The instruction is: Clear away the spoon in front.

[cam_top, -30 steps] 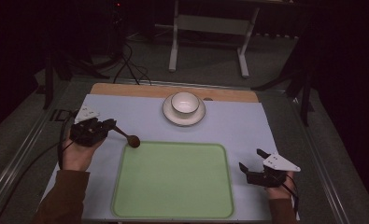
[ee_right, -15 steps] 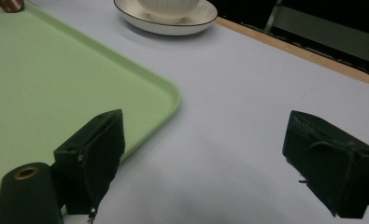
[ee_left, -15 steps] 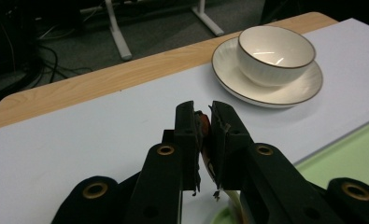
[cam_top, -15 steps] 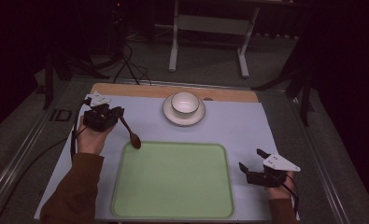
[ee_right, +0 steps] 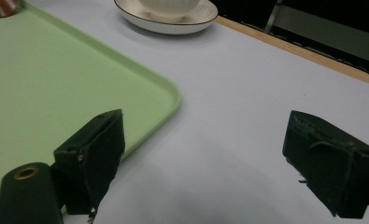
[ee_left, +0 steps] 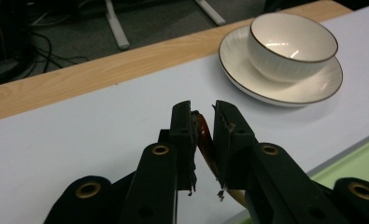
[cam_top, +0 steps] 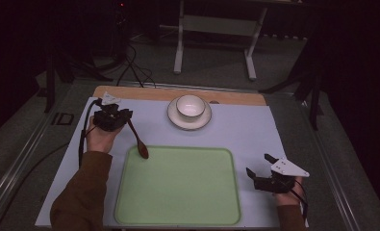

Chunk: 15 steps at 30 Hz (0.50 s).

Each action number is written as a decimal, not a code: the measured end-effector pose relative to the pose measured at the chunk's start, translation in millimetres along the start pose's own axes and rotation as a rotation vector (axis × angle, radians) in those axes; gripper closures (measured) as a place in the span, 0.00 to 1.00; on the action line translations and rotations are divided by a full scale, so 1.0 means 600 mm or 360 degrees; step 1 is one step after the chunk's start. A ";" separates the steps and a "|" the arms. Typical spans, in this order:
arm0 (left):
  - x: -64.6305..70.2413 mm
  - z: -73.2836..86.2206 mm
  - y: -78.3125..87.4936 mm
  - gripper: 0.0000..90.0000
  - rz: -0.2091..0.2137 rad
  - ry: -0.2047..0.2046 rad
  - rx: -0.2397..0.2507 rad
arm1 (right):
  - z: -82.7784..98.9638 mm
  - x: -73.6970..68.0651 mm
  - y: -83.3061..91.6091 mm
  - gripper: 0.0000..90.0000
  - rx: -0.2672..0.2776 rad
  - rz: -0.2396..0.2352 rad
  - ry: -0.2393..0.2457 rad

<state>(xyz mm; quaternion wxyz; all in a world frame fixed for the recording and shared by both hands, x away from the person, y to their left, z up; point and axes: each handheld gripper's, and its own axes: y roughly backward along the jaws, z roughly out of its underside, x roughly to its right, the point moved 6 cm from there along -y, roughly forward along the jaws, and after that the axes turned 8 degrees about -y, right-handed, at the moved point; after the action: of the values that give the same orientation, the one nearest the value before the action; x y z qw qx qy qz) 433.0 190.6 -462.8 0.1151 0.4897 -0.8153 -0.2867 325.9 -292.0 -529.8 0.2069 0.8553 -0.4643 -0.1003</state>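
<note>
So the left gripper [cam_top: 126, 120] sits off the green tray [cam_top: 187, 148] at about the tray's 10 o'clock, with the wooden spoon [cam_top: 137, 139] running out of it. In the high view the spoon's long axis goes roughly 11 to 5. The handle end is up at the jaws, and the bowl end is down at 5 o'clock from the gripper, landing right on the tray's top-left corner.

In the left gripper view the handle [ee_left: 204, 140] stands between the two black jaws, and those jaws have just been opening. There's a sliver of gap on the left pad's side and the handle leans toward the right one. I'd call it a loose, letting-go hold rather than a real pinch, though it's a close call.

My guess is the spoon is being laid down. If so, what matters for the next move is backing off along that same 11 o'clock line, so the handle isn't dragged sideways off the corner.

The white bowl [cam_top: 191, 107] on its saucer [cam_top: 189, 126] is at about 2 o'clock from the left gripper, near but not touching anything. The right gripper [cam_top: 259, 163] hangs with its jaws spread wide and nothing between them, off the tray's 4 o'clock side over the pale mat [cam_top: 245, 130]. It's well apart from the spoon, so the left hand is clearly the nearer one.
</note>
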 end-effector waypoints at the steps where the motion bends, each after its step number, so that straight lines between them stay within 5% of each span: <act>1: 0.002 0.000 -0.002 0.87 0.0005 -0.0012 -0.0004 | 0.000 0.000 0.000 0.14 0.0001 0.0000 -0.0001; 15: 0.029 0.042 -0.012 0.87 0.0152 0.0017 0.0051 | 0.000 0.000 0.000 0.14 -0.0003 -0.0002 0.0002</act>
<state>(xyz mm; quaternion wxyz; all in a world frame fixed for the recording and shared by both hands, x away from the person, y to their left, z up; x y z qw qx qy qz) 417.8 181.9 -489.1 0.1252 0.4535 -0.8416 -0.2652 325.8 -291.7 -530.2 0.2079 0.8554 -0.4636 -0.1004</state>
